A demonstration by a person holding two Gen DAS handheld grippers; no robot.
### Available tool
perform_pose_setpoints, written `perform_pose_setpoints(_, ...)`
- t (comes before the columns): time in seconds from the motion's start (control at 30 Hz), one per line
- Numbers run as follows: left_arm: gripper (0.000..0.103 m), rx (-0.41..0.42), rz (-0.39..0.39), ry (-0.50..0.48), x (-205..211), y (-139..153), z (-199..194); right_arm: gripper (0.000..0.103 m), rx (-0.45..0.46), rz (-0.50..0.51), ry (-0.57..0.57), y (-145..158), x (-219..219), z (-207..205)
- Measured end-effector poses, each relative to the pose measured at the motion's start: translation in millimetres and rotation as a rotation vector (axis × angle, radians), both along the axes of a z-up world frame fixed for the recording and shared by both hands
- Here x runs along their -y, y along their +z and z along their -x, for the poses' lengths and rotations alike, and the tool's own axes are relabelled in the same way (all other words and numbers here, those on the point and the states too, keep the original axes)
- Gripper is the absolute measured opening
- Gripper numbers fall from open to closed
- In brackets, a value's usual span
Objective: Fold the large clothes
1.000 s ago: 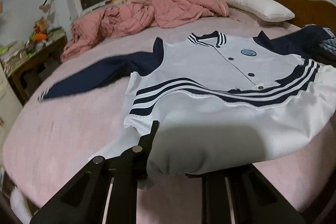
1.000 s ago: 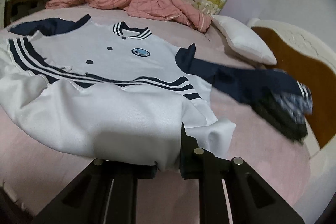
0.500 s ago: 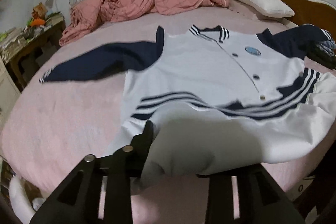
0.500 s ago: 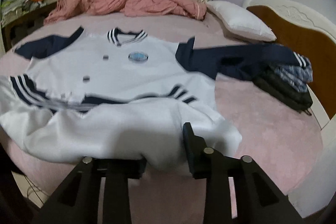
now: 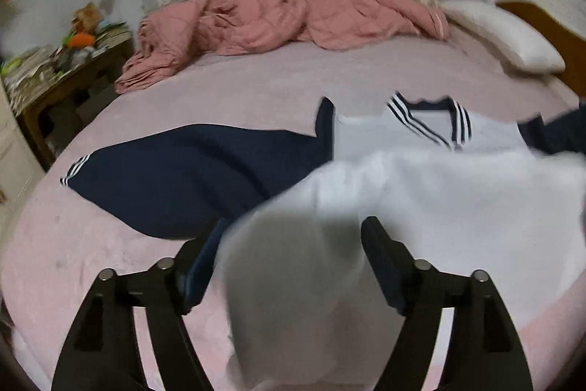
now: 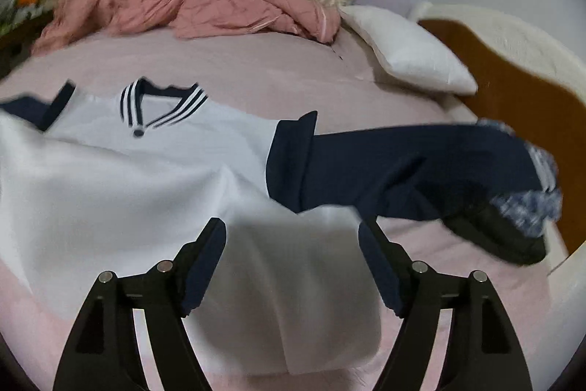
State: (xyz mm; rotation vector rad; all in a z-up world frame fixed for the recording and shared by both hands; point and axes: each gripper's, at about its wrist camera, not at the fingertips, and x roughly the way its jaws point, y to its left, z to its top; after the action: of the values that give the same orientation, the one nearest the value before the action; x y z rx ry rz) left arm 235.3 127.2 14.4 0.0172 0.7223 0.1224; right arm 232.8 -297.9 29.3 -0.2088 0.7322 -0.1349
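I see the bed (image 5: 256,87), pink sheet, filling both views. A rumpled pink quilt (image 5: 293,17) sits heaped at its far edge under the curtain; a white pillow (image 6: 406,54) lies against the wooden headboard (image 6: 512,87).

The jacket (image 6: 146,171), white body with navy sleeves and a striped collar, lies front-up on the sheet near me, its lower part folded up over the chest. One navy sleeve (image 5: 183,185) is spread flat to the left in the left wrist view; the other sleeve (image 6: 421,167) runs right, its cuff over a small dark pile of clothes (image 6: 512,237) by the bed's edge.

Left tool (image 5: 293,237): jaws wide and opening, a blurred fold of white fabric hangs between them, pads not pressing on it.

Right tool (image 6: 293,237): same, jaws wide and opening, white hem loose between them.

A cluttered wooden desk (image 5: 62,76) stands left of the bed.
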Motion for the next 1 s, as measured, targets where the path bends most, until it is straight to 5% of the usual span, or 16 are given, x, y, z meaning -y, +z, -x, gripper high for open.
perform_pose_setpoints(0.17, 0.096, 0.106, 0.119, -0.02, -24, -10, 30, 0.087, 0.095, -0.128, -0.015, -6, 41, 29)
perform_pose_setpoints(0.37, 0.096, 0.008, 0.21, 0.012, -44, -38, 22, 0.087, 0.021, -0.303, -0.093, -33, 88, 25)
perform_pose_setpoints(0.47, 0.096, -0.033, 0.194, 0.006, -41, -48, 20, 0.086, -0.025, -0.38, -0.065, -46, 94, 17)
perform_pose_setpoints(0.53, 0.096, -0.064, 0.16, -0.02, -35, -52, 18, 0.063, -0.088, -0.394, -0.004, -54, 89, 11)
perform_pose_setpoints(0.6, 0.096, -0.112, 0.098, -0.025, -27, -60, 15, 0.025, -0.124, -0.341, 0.011, -60, 79, 8)
perform_pose_setpoints(0.63, 0.094, -0.138, 0.061, -0.033, -22, -65, 12, 0.018, -0.119, -0.335, 0.017, -60, 76, 9)
perform_pose_setpoints(0.7, 0.067, -0.127, 0.04, -0.05, -17, -68, 14, 0.008, -0.074, -0.337, 0.028, -54, 72, 13)
perform_pose_setpoints(0.77, 0.005, -0.094, 0.055, -0.026, -20, -59, 21, 0.007, -0.017, -0.339, 0.02, -43, 72, 19)
perform_pose_setpoints(0.93, 0.006, 0.009, 0.14, 0.015, -46, -28, 39, 0.008, -0.001, -0.454, 0.025, -32, 86, 24)
perform_pose_setpoints(1.0, 0.006, 0.003, 0.153, 0.012, -48, -31, 40, 0.022, -0.031, -0.456, 0.007, -41, 92, 19)
